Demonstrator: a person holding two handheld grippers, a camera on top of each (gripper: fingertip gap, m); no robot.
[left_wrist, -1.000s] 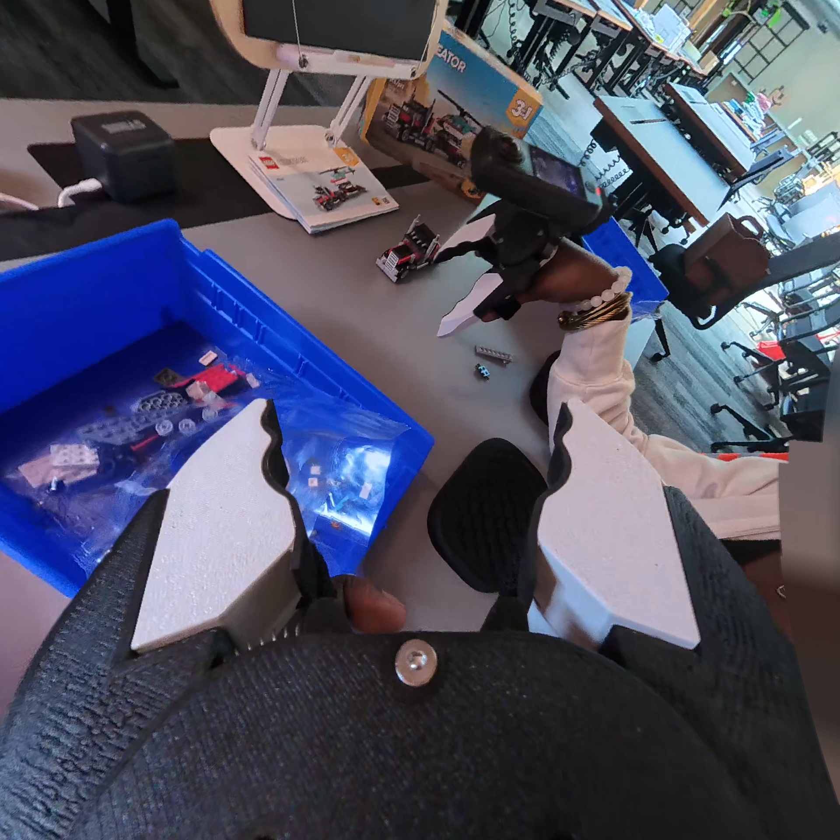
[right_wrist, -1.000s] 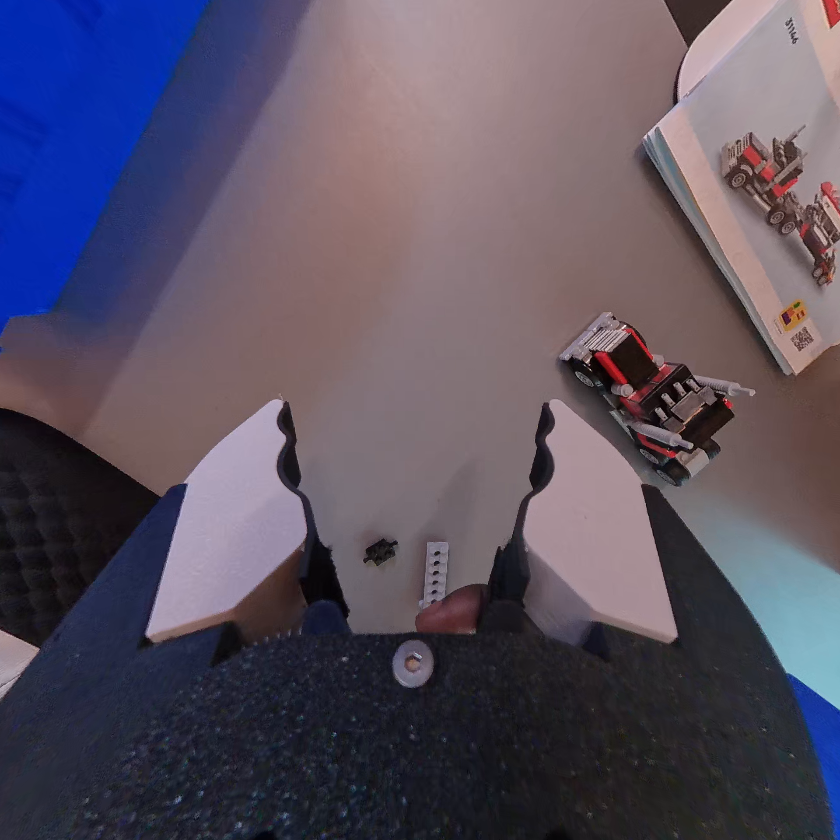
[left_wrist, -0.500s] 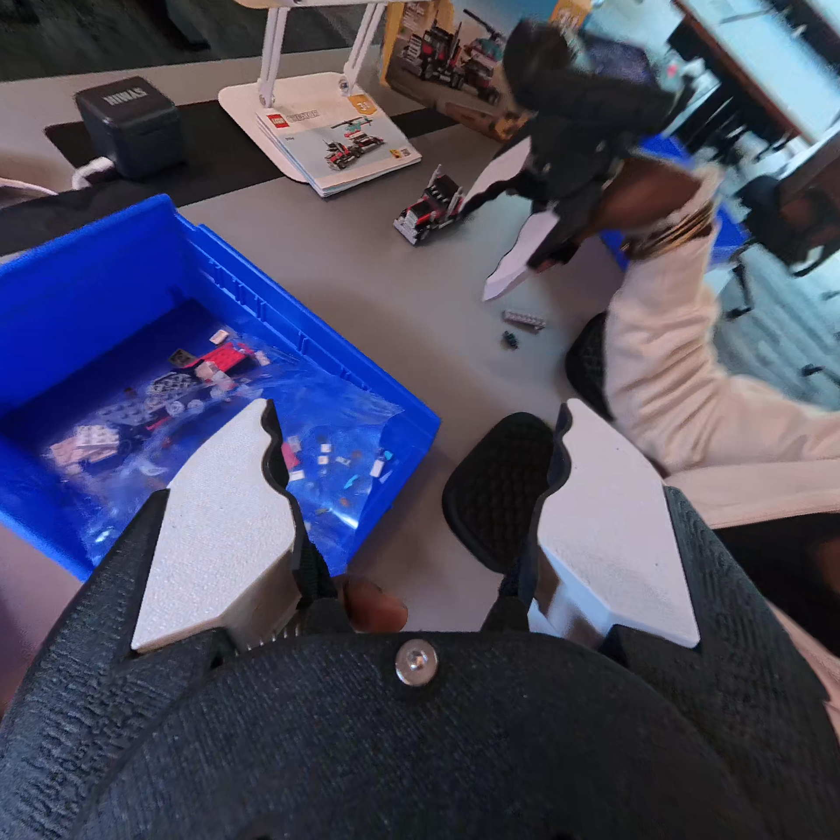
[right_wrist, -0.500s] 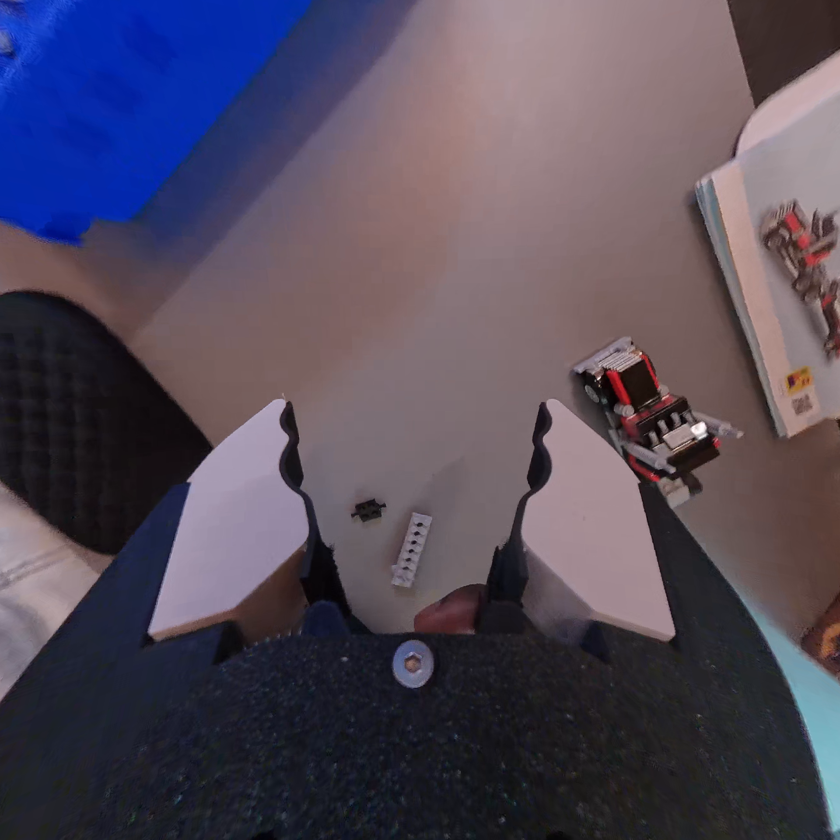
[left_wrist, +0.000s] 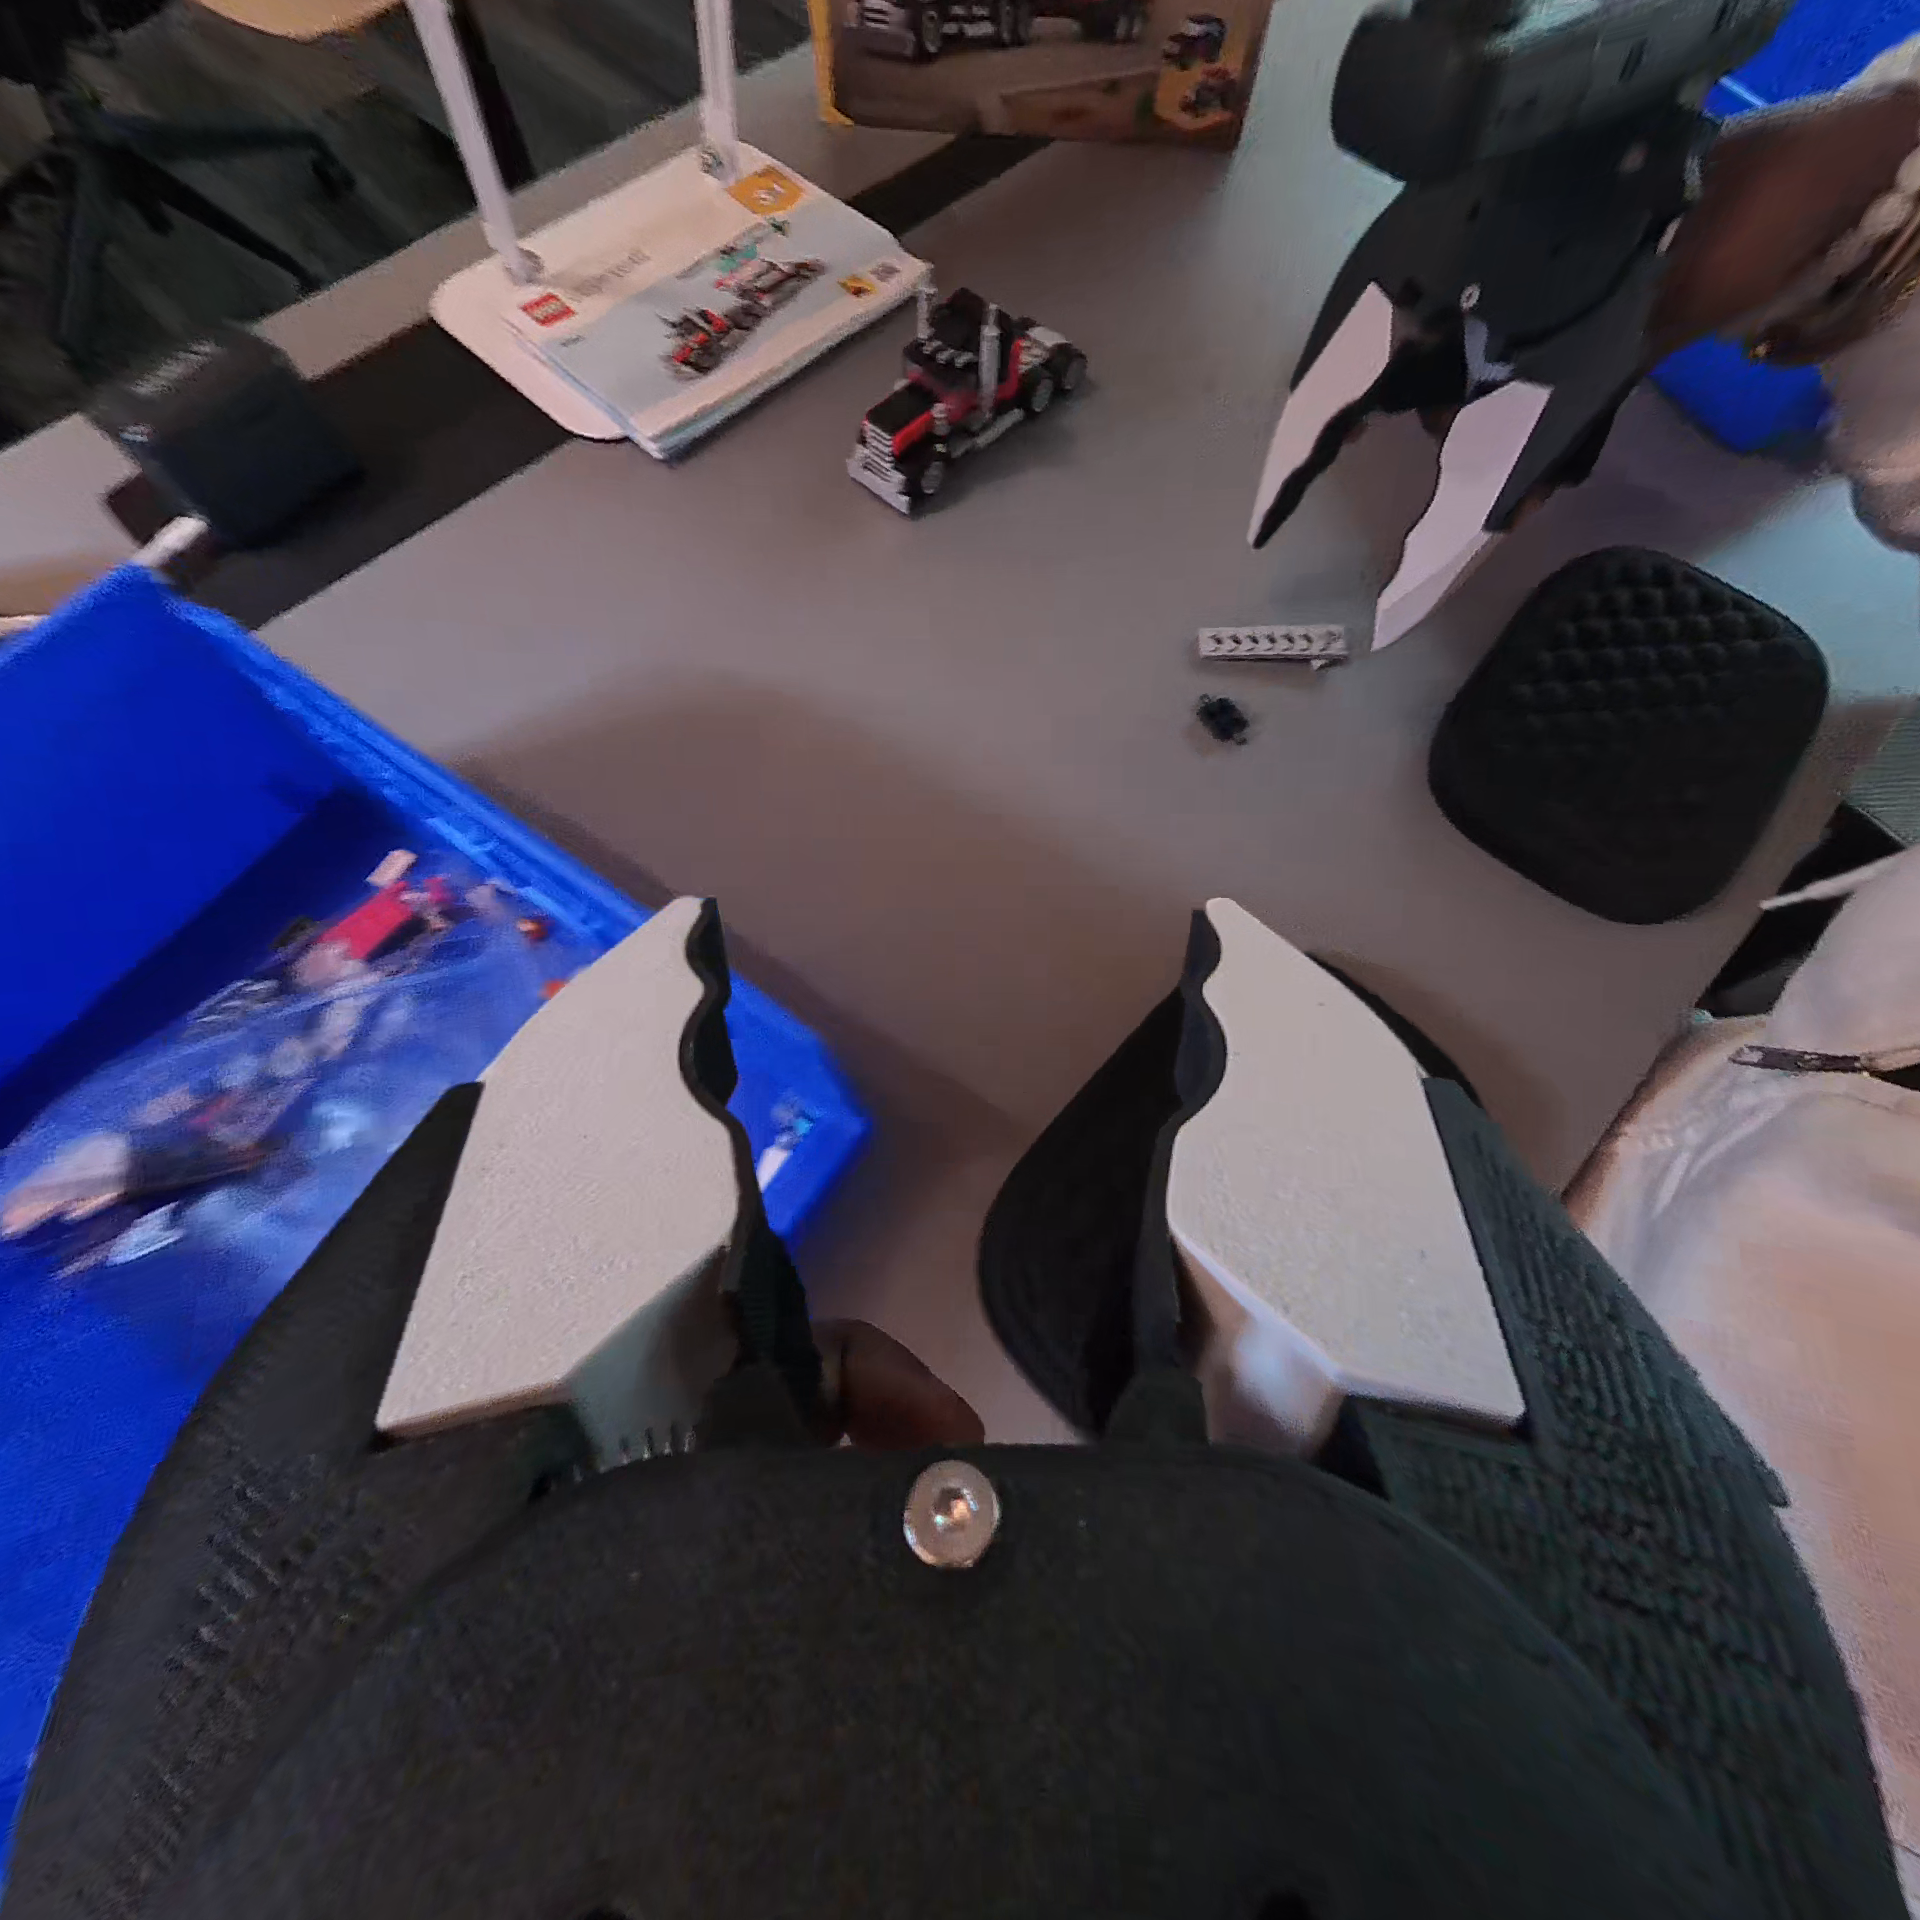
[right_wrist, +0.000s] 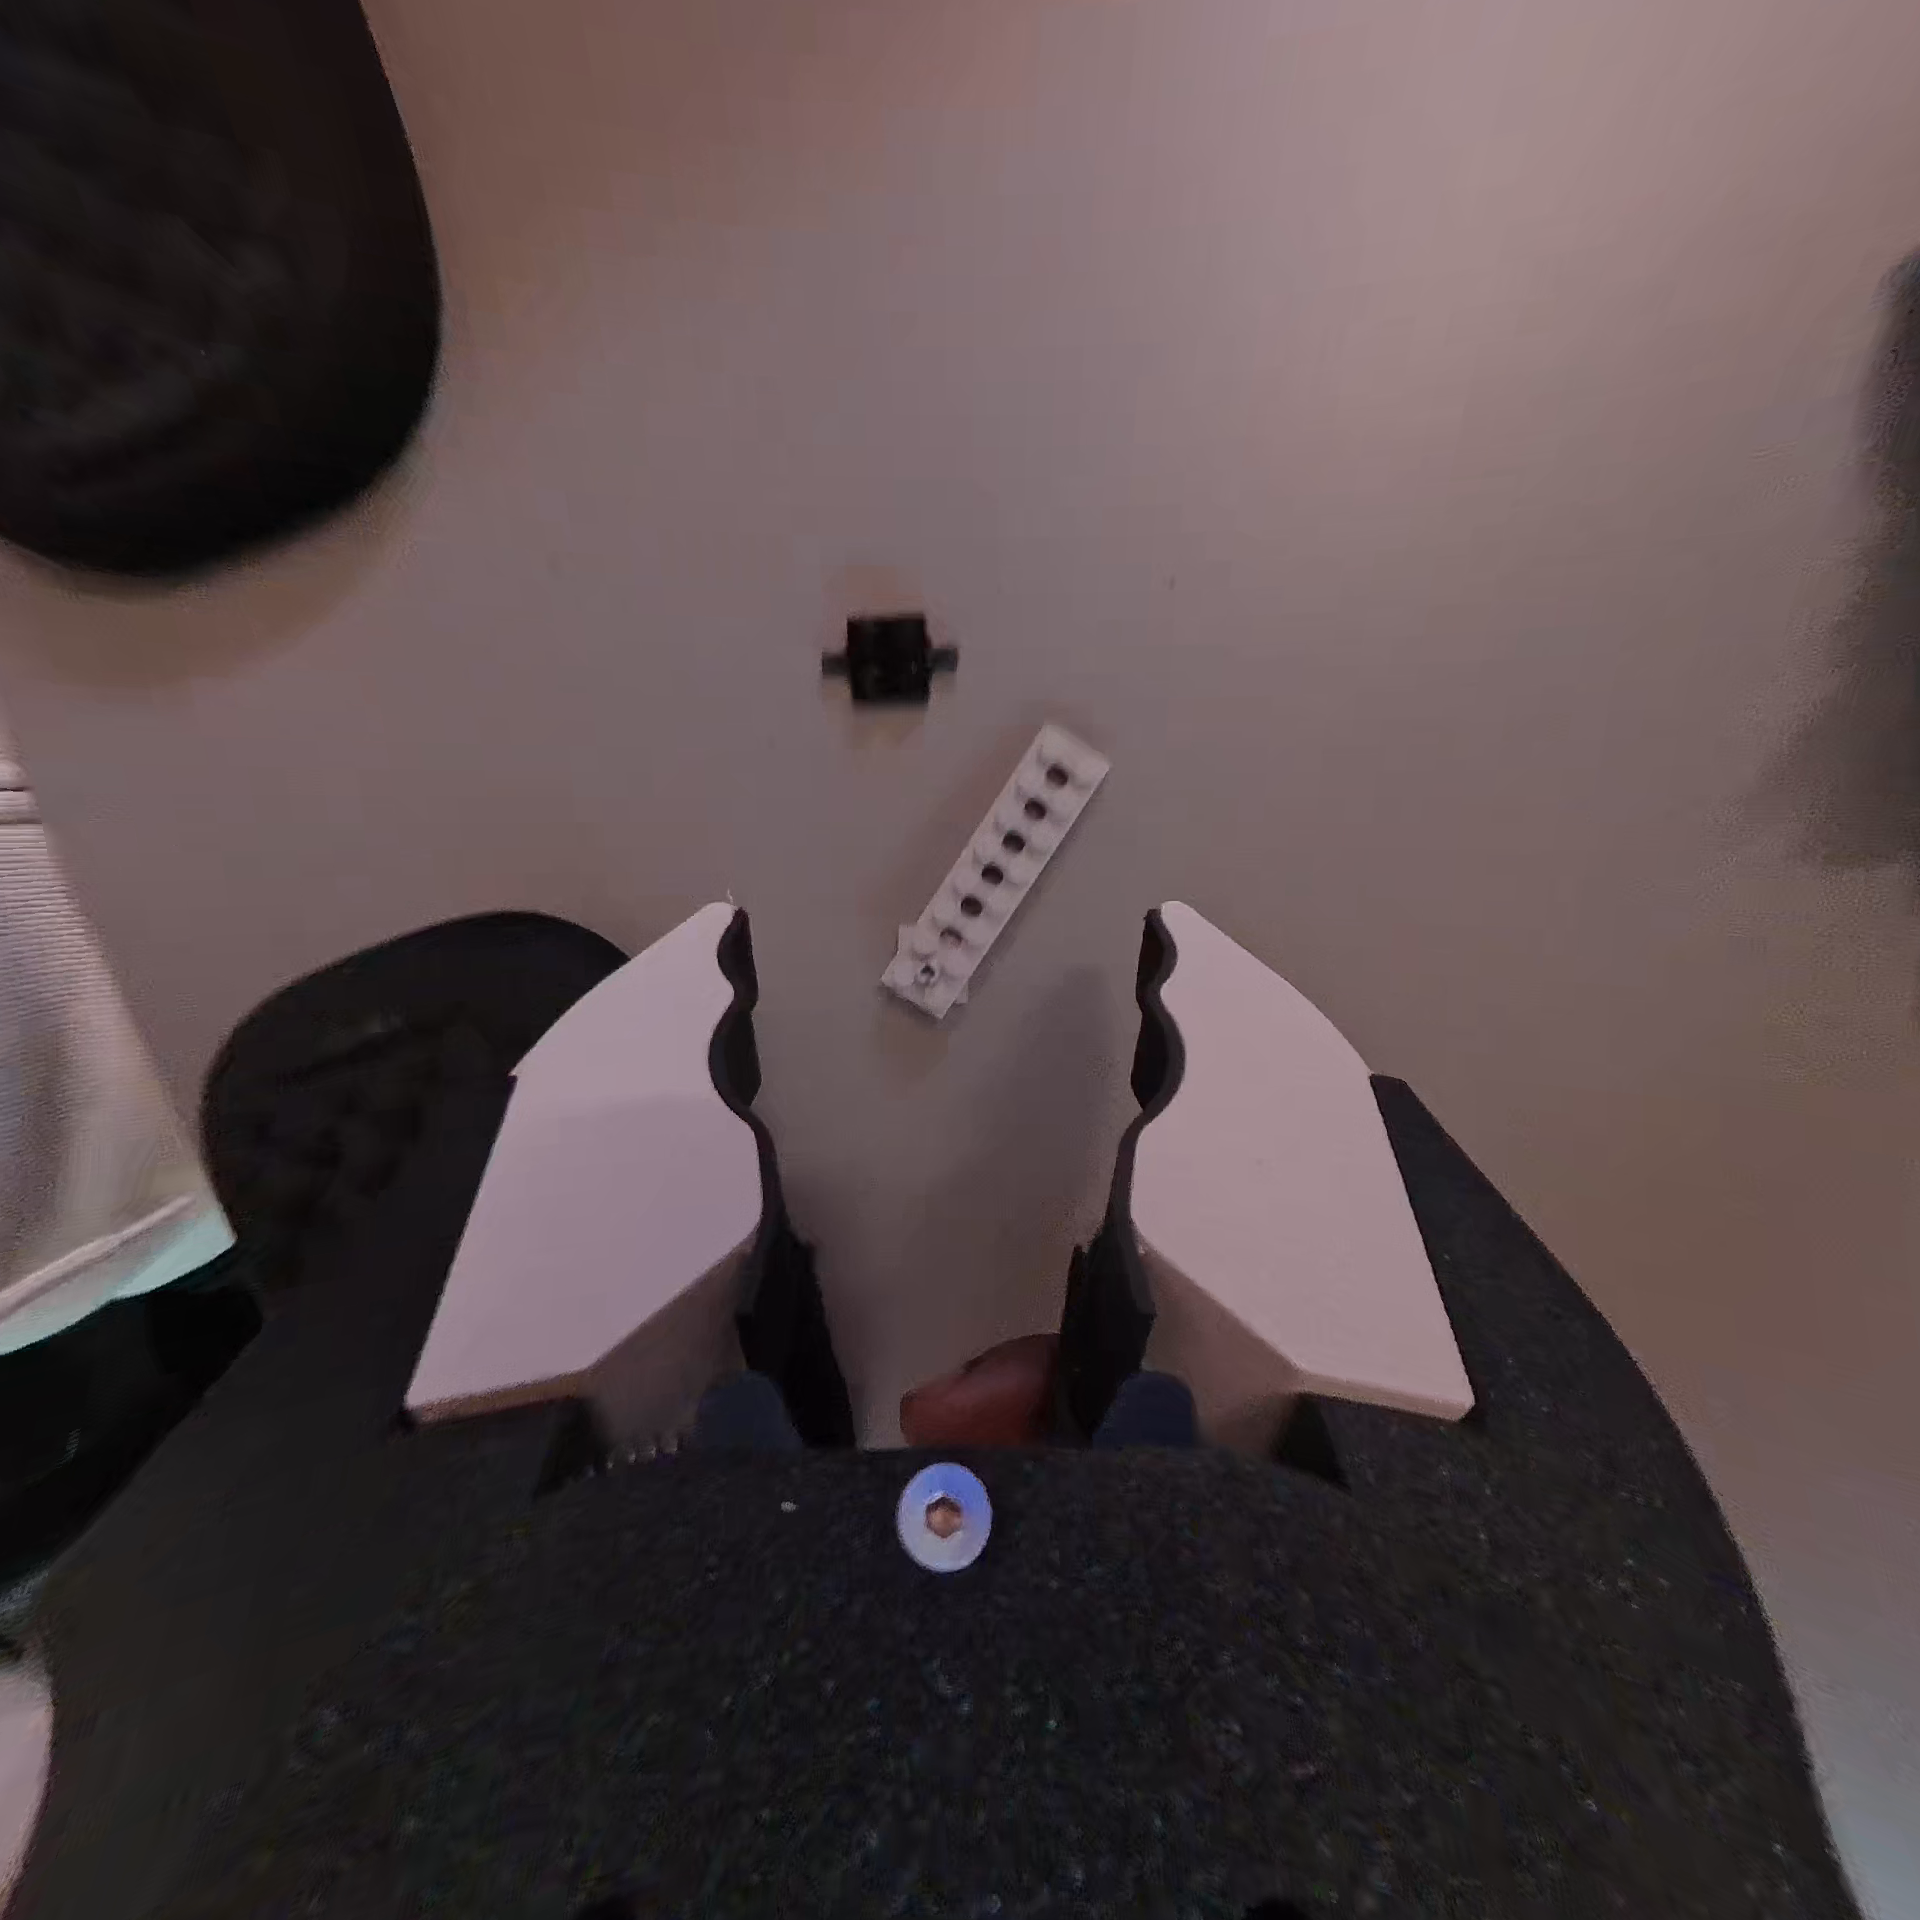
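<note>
Two wide, empty jaws of my right gripper (right_wrist: 945, 914) flank the grey holed bar (right_wrist: 995, 871), angled toward upper right of frame.

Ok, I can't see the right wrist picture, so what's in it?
An open, empty hand-held gripper hovers over a grey table, its white fingers spread either side of a pale grey toy beam with holes. A tiny black piece lies just beyond the beam, and black pads sit at left.

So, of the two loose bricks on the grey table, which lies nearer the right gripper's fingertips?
The long light-grey holed brick, just ahead of the right gripper; the small black piece lies beyond.
</note>
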